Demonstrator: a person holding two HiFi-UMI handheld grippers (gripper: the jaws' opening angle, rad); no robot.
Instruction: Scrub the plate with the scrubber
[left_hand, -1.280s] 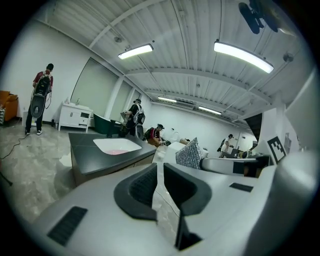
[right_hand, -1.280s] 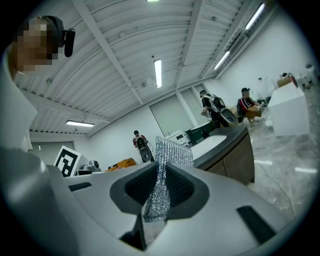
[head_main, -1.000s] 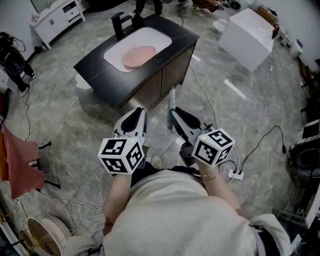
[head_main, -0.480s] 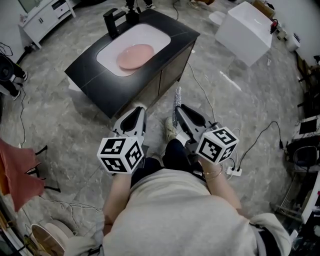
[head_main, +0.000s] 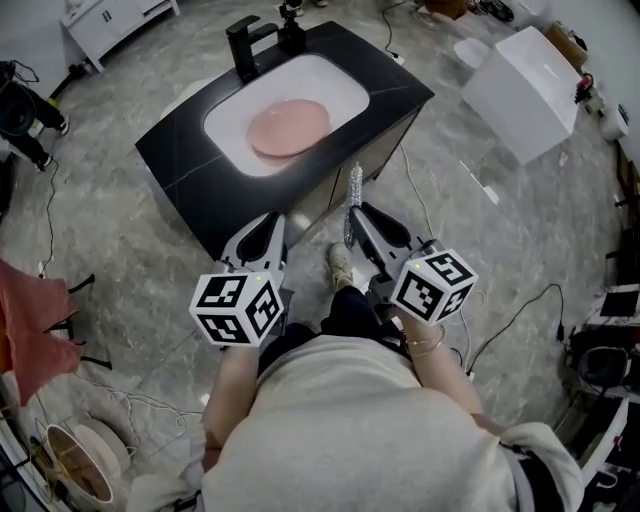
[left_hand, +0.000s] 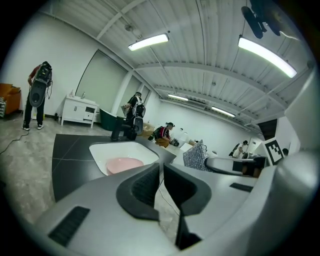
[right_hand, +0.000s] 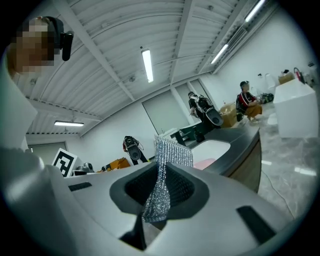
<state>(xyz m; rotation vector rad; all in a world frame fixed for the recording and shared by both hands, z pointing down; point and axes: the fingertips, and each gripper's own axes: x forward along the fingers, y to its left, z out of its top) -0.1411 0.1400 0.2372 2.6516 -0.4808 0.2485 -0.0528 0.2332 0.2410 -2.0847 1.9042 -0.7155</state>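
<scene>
Tongs, left (head_main: 271, 220): pulled in to a thin slit with nothing in it. They hang just beside the right pair, short of the desk.
Tongs, right (head_main: 352, 216): clamped on the scrubber (head_main: 353, 198), pinching its lower end only. The rest of the silver mesh stands free above the tips.
Scrubber risk: it looks like limp mesh held by one end. Press hard and it will likely fold or pull out of the pads, and then bare tips scrape the plate.
Floor risk: cables (head_main: 412, 190) trail over the floor between you and the cabinet. Your shoe (head_main: 341, 264) is near them, so a step in could snag one.
Desk (head_main: 175, 150): black top with a white sink (head_main: 222, 112) sunk in it. You are not yet within reach.
Plate (head_main: 290, 127): pink, lying loose in the sink, well apart from both tongs.
Plate risk: the basin looks smooth and nothing pins the plate. Scrub one-handed and it may slide or spin, so your empty left tongs would probably need to steady it.
Faucet (head_main: 245, 45): at the far rim, where a wide stroke could knock it.
Writing: only the square black-and-white markers on your two cubes. No brand or readable text in any view.
</scene>
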